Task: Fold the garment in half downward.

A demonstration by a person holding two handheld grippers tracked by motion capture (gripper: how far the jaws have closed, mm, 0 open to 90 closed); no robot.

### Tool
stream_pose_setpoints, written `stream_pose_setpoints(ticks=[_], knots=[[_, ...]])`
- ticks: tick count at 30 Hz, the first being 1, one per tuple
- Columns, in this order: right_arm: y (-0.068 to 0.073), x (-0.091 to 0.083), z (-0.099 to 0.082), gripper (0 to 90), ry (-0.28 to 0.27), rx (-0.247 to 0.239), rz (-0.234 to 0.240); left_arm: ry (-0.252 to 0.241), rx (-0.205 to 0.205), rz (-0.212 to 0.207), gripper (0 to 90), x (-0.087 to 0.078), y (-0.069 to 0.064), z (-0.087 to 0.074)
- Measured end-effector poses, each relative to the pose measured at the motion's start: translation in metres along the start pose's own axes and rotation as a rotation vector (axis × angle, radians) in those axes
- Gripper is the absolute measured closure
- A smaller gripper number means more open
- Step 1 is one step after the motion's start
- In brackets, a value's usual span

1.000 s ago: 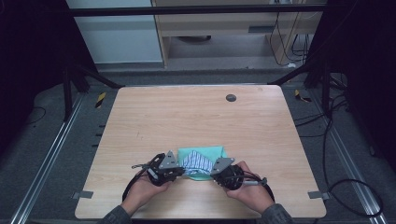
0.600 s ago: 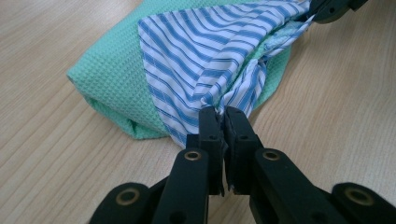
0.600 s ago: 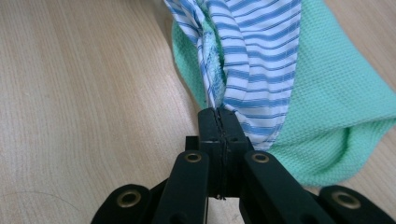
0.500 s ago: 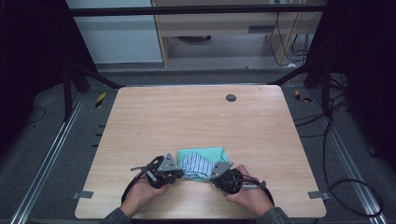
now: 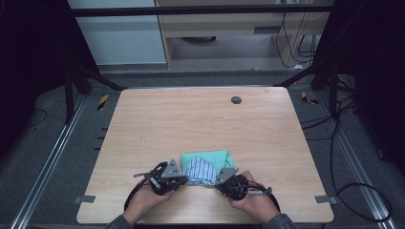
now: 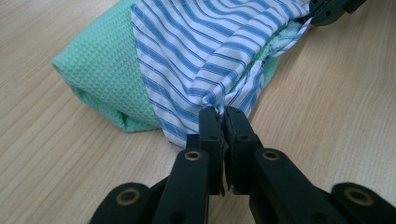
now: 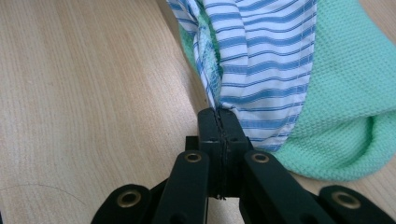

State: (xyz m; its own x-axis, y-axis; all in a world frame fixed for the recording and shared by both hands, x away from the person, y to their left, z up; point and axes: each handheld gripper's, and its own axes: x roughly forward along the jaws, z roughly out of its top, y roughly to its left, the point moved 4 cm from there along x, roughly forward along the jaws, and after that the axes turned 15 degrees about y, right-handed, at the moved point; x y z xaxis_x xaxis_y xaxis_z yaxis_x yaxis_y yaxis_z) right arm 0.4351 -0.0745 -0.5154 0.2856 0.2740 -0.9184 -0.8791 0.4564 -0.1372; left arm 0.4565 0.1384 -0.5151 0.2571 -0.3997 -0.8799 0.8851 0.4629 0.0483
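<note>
A striped cloth (image 5: 199,170), white with blue stripes, is seen lying near the front edge of the wooden table (image 5: 200,119), draped over a folded green waffle-weave towel (image 5: 210,156). In the high view both fabrics are small, and the way they overlap is hard to make out there; the towel's near part is covered by the striped cloth and by the grippers.

The left gripper (image 5: 184,178) is held at the cloth's left end. In the left gripper view its jaws are seen pressed together on a gathered corner of the striped cloth (image 6: 219,56), with only a thin pinch of fabric between the pads; the corner itself is swallowed by the jaws. The green towel (image 6: 100,70) is shown just beyond, its folded edge resting on the table (image 6: 51,154), and much of it is hidden under the stripes. At the top right of that view a dark jaw tip of the right gripper (image 6: 327,10) is cut off by the frame, clamped at the cloth's far end.

The right gripper (image 5: 216,183) is held at the cloth's right end. In the right gripper view its jaws are closed tight on the striped cloth's (image 7: 261,60) edge, and the green towel (image 7: 355,112) is seen bulging out beside and beneath it. Whether any green fabric is also caught in either pinch cannot be told. The hands are partly cut off at the bottom of the high view.

A small dark round mark (image 5: 236,99) is seen on the far part of the table, well apart from the fabrics.
</note>
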Motion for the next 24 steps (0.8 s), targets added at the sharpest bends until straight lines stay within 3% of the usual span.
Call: stream_pose_setpoints(ticks=[19,24], knots=[[0.0017,-0.0027,-0.0036,88.1,-0.011,-0.003,0.008,-0.012,-0.012,-0.018,85.5,0.0007,-0.0058,-0.0065],[0.0014,-0.0064,-0.0079,65.3,-0.041,0.017,0.034,-0.039,-0.046,-0.001,61.6,-0.0068,-0.0101,-0.0103]])
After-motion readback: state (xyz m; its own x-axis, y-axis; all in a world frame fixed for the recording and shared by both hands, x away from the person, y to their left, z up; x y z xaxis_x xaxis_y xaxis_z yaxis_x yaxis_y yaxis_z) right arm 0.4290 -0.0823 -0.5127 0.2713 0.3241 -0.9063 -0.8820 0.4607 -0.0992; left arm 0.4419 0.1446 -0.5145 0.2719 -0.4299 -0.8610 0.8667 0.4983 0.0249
